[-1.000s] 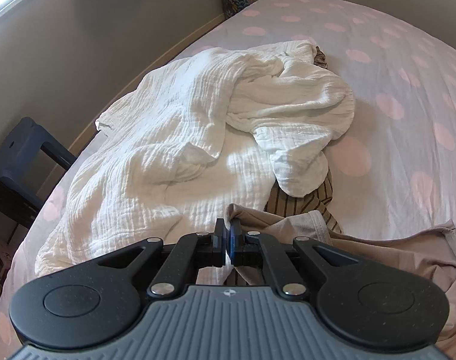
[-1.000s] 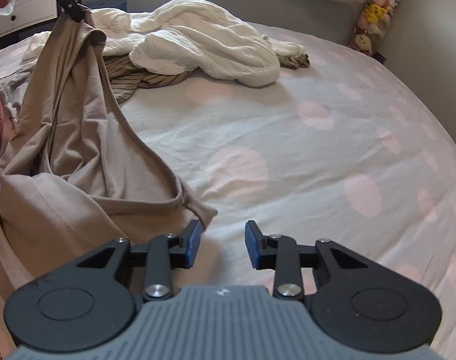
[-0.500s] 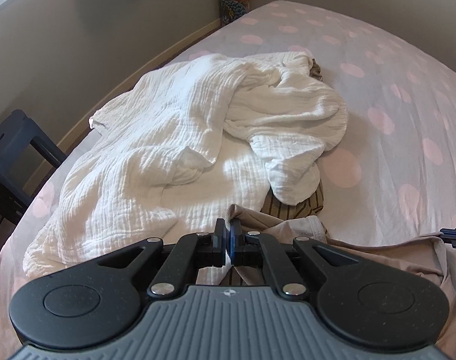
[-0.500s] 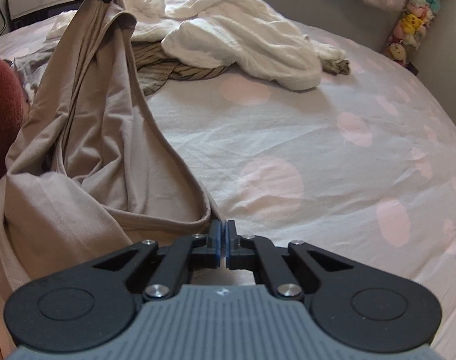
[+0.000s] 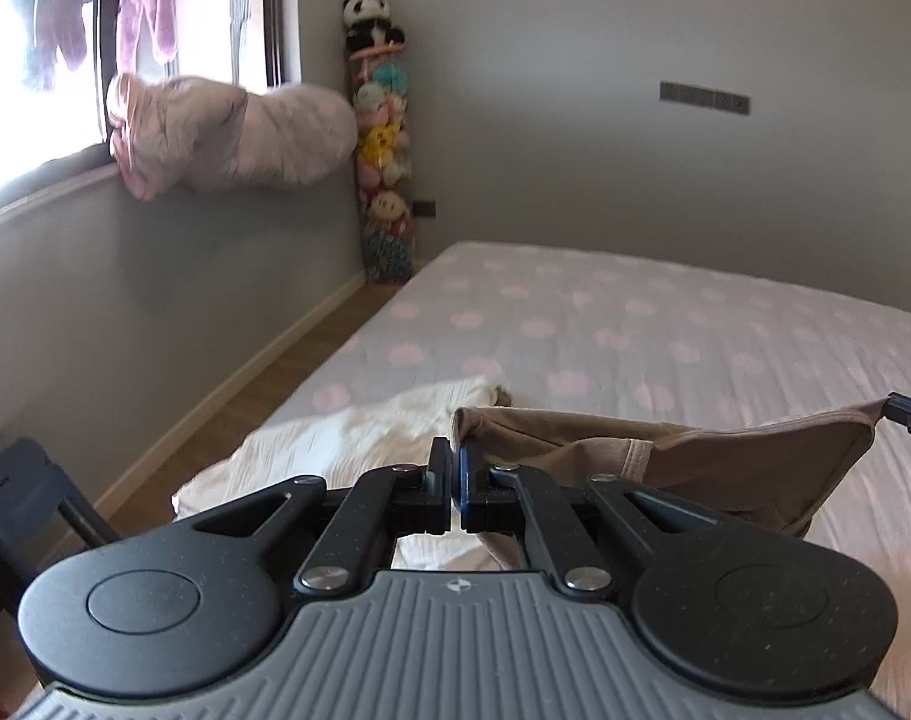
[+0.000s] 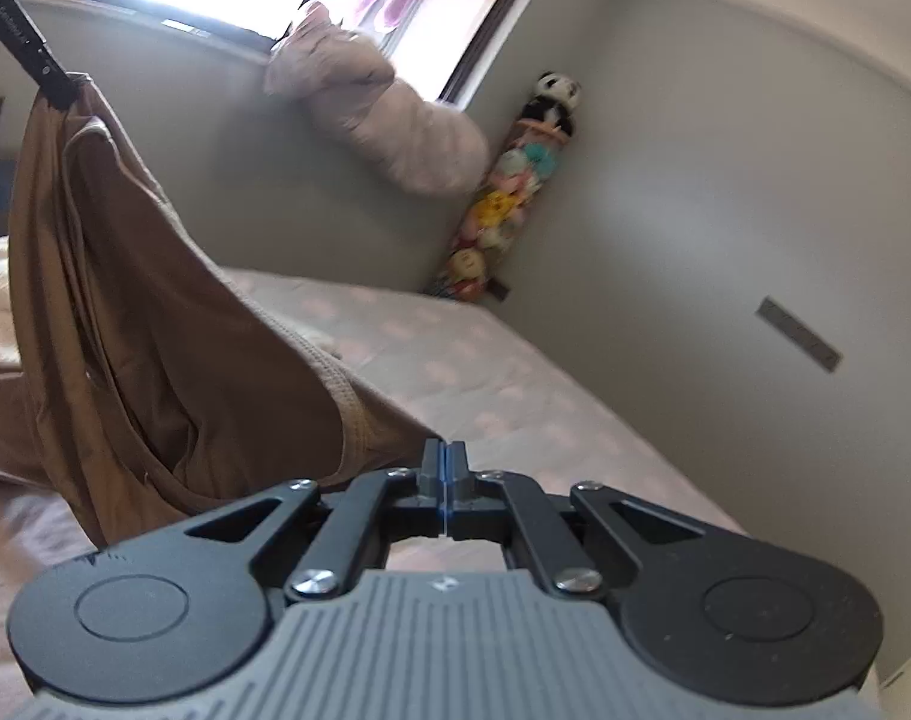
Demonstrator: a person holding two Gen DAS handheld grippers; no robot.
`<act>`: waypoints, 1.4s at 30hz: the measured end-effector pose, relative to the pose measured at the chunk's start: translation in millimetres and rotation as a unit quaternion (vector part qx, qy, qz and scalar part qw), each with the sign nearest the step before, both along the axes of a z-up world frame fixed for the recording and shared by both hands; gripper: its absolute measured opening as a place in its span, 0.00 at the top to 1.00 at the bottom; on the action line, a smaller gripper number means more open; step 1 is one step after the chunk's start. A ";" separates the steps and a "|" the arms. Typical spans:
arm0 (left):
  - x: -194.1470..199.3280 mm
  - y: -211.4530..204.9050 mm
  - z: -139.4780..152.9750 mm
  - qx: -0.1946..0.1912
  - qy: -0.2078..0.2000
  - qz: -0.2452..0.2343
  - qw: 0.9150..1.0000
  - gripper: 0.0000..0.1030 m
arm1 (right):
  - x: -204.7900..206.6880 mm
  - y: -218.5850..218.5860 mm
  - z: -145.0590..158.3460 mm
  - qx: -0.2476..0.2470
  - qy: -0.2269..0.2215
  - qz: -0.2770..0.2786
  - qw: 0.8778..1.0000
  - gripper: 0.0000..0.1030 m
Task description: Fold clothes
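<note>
A tan garment (image 5: 725,462) hangs in the air over the bed, stretched between both grippers. My left gripper (image 5: 453,462) is shut on one corner of its hem. In the right wrist view the same garment (image 6: 155,330) sags from the left gripper (image 6: 47,72) at the top left down to my right gripper (image 6: 445,468). The right gripper's jaws are pressed together on the hem. The right gripper (image 5: 905,414) shows at the right edge of the left wrist view, holding the far corner.
A white crinkled cloth (image 5: 365,450) lies on the bed (image 5: 635,330) under the garment. A tall column of plush toys (image 5: 383,150) stands in the corner. A bundled quilt (image 5: 233,132) rests on the window sill. A dark blue stool (image 5: 23,492) stands beside the bed.
The right gripper closed on the tan garment's hem. Both grippers then rose and tilted upward, lifting the garment off the bed and spreading it between them.
</note>
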State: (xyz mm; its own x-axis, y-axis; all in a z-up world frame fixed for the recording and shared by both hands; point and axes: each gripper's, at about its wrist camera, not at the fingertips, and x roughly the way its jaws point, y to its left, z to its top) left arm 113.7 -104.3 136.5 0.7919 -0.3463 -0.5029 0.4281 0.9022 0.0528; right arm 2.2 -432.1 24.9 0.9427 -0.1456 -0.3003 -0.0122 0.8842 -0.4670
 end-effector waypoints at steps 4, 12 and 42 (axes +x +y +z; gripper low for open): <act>-31.2 -12.3 40.7 -0.020 -0.053 -0.029 0.998 0.99 | -41.6 -9.9 52.7 -0.011 -0.071 -0.048 0.996 1.00; -91.0 -35.7 93.7 -0.058 -0.133 -0.088 0.985 0.99 | -132.5 -24.1 134.7 -0.024 -0.181 -0.135 0.974 1.00; -131.3 -35.8 65.3 -0.071 -0.118 -0.140 0.980 0.99 | -286.3 -1.7 143.1 -0.030 -0.188 -0.181 0.965 1.00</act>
State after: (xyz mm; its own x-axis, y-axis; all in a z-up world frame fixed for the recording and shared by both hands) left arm -17.6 -140.0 201.7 0.7438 -0.6207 -0.2478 0.6516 0.7559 0.0625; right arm -284.1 -433.9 168.0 0.8677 -0.4920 0.0711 0.4720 0.7706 -0.4282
